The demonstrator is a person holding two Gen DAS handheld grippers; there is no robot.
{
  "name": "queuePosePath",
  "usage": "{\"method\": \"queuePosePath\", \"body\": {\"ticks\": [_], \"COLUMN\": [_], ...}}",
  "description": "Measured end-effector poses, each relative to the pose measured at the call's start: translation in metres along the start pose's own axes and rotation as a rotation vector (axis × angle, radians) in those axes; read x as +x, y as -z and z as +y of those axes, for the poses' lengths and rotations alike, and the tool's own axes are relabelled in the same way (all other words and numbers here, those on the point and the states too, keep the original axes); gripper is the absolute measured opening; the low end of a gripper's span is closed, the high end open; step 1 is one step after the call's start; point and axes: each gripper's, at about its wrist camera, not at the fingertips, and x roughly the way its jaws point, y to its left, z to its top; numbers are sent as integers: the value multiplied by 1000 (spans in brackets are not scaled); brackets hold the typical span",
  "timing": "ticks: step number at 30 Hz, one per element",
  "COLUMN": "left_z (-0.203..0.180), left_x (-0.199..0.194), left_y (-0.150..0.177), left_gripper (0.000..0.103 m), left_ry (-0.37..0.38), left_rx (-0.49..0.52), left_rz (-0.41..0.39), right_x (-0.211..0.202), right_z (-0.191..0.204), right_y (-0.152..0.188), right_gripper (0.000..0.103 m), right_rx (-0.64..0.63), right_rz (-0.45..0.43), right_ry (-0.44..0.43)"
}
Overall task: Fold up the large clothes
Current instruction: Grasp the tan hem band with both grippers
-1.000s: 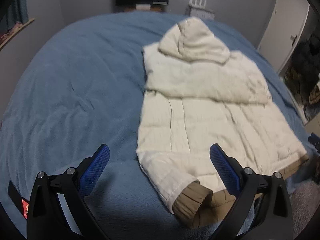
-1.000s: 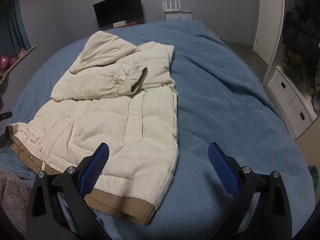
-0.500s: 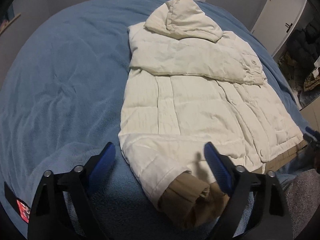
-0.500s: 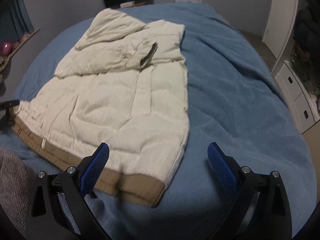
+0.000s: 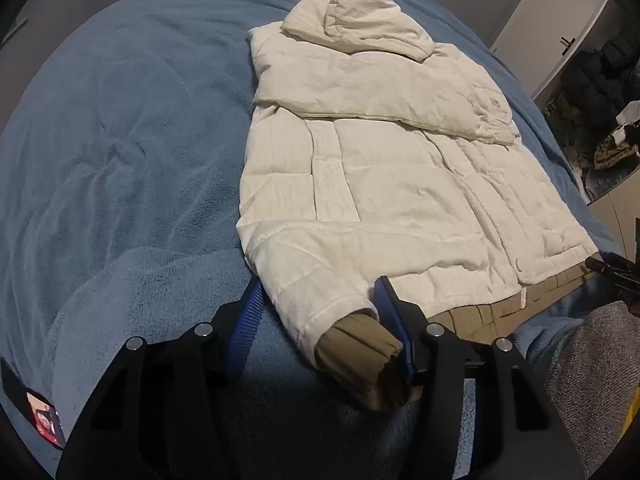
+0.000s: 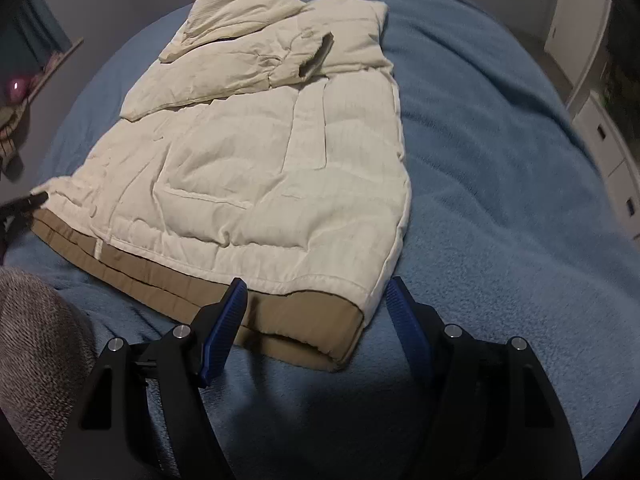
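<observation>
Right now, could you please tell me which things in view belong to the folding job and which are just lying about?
Job:
- jacket
- its sleeve cuff, between the closing left hand-held gripper
- its hem corner, between the closing right hand-held gripper
- bed it lies on

Lying about:
- drawers
- door
- pink ball

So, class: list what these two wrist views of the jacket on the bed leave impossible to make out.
- Jacket underside: both views, hidden against the bedspread.
- Left view: cuff end, behind a finger.
- Right view: hem corner's underside.
- Both views: room shelves, dark and cut off by the lens edge.
</observation>
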Motion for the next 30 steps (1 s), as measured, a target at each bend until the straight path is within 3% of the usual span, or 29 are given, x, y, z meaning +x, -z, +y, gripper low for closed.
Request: {"method": "queuePosePath", "body": {"ticks": [7,11,13,19,23,25,30], "left_z": [-2,-4,-5,-6,-8,-9,-11], "left_x": [1,1,1,2,-1,-8,-29], "left_y": [0,3,4,4,7,6,-7], "left_gripper": [49,48,48,46,33,27,23], "left_ry": [1,-1,-4,4,10,36,103], "left_rx": [19,24,32,42,60,62,49], "left_rz": [-6,-20,-24,-27,-50,-80,-151], "right_x": [17,15,12,19,1,-15,-47], "right_z": [0,4,6,5,5,3,3], "right_y": [-11,-12,-12,-9,-10,-13,-32], "right_gripper": [68,44,38,42,20,16,12], "right_rx": [31,28,25,34,36,46,36], "right_rz": [2,-52,-72,-21,-113,-173,-273], "right_ry": [-39,21,38,19,3,-12,-33]}}
